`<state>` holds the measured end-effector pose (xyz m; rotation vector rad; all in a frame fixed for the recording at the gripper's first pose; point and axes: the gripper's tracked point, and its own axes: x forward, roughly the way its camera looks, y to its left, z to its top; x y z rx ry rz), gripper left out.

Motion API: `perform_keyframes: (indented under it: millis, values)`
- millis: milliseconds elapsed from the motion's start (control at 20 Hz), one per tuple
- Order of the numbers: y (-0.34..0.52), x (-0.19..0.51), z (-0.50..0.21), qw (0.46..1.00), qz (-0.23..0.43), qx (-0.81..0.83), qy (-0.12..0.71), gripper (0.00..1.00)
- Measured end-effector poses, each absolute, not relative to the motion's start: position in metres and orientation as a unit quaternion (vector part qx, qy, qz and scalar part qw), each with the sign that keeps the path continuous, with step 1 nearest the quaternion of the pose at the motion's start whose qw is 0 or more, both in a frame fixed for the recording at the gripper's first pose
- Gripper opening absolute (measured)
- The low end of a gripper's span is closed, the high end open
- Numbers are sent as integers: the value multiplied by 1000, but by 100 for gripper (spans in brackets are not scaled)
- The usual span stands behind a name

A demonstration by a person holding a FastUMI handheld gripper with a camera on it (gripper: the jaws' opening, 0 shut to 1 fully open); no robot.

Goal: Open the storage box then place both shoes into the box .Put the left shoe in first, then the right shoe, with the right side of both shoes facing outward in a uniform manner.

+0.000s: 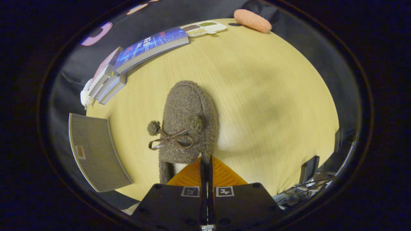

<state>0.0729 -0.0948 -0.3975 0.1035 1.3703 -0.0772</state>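
Now pinched together, claw (206,163) fingers clamped on the heel rim of the fuzzy brown shoe (188,125), toe pointing straight ahead along the fingers. Hanging over the counter (273,96); grey storage box (96,150) off to the left, near.

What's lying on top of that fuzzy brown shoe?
A brown bow with a pompom lies on the fuzzy brown shoe. The gripper, fingers closed together, grips the shoe's rear edge and covers part of its opening.
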Motion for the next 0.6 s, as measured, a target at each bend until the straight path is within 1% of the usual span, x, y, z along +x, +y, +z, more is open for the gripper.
perform_keyframes:
  millis: [250, 450, 600]
  values:
    - [-92, 75, -395, 781, -34, 66, 621, 4]
    - [-84, 84, -384, 793, -34, 139, 593, 3]
    - [-74, 89, -371, 795, -20, 201, 572, 3]
